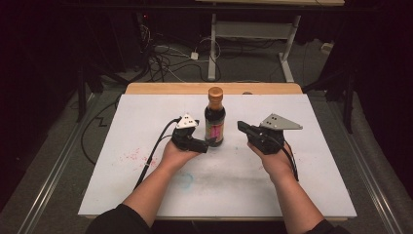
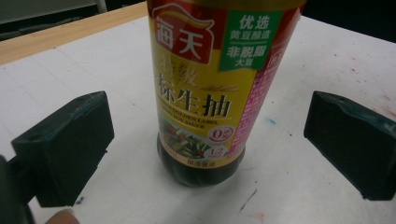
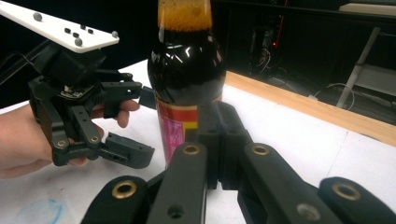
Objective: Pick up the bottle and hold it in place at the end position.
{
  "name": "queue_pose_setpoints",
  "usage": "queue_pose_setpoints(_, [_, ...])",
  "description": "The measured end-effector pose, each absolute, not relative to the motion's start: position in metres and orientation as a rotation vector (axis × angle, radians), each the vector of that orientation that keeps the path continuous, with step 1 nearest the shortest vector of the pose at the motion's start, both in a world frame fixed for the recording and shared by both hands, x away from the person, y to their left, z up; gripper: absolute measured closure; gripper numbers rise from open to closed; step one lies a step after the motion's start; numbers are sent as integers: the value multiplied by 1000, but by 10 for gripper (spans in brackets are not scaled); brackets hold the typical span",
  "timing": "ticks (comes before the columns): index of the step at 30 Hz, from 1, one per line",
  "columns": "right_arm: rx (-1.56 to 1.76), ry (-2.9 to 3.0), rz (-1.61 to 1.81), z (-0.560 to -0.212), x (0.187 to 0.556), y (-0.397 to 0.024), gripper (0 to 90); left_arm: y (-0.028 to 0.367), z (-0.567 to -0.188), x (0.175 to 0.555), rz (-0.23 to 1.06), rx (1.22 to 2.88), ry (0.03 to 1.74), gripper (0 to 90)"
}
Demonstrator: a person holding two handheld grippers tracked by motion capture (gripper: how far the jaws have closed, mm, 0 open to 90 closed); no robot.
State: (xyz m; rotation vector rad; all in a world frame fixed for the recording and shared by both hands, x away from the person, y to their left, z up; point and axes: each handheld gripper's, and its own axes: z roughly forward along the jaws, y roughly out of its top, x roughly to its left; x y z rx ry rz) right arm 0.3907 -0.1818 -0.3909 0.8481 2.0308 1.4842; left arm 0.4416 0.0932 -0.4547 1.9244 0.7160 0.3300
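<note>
A dark soy sauce bottle (image 1: 215, 122) with an orange cap and a yellow-and-red label stands upright in the middle of the white mat (image 1: 146, 112). My left gripper (image 1: 206, 144) is just left of it and stands open. In the left gripper view the bottle (image 2: 205, 93) rises close ahead between the two wide-apart pads (image 2: 65, 144), which do not touch it. My right gripper (image 1: 241, 127) points at the bottle from the right, jaws shut with nothing in them. In the right gripper view its closed jaws (image 3: 219, 140) sit just before the bottle (image 3: 187, 70), with the left gripper (image 3: 144, 128) beyond.
The mat covers a wooden table whose far edge (image 1: 214, 88) shows behind the bottle. Red specks (image 1: 134, 157) and a faint blue smudge (image 1: 185, 180) mark the mat near the left hand. Cables (image 1: 160, 58) and a desk frame (image 1: 253, 34) lie on the floor beyond.
</note>
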Motion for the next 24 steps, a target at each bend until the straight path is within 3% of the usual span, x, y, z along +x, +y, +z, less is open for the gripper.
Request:
queue_pose_setpoints(19, [867,2031,1496,-370,406,-178,900,79,-452,463,309,1903,715,30])
queue_pose_setpoints(24, [860,2049,1493,-368,409,-175,900,73,-450,464,329,1909,682,93])
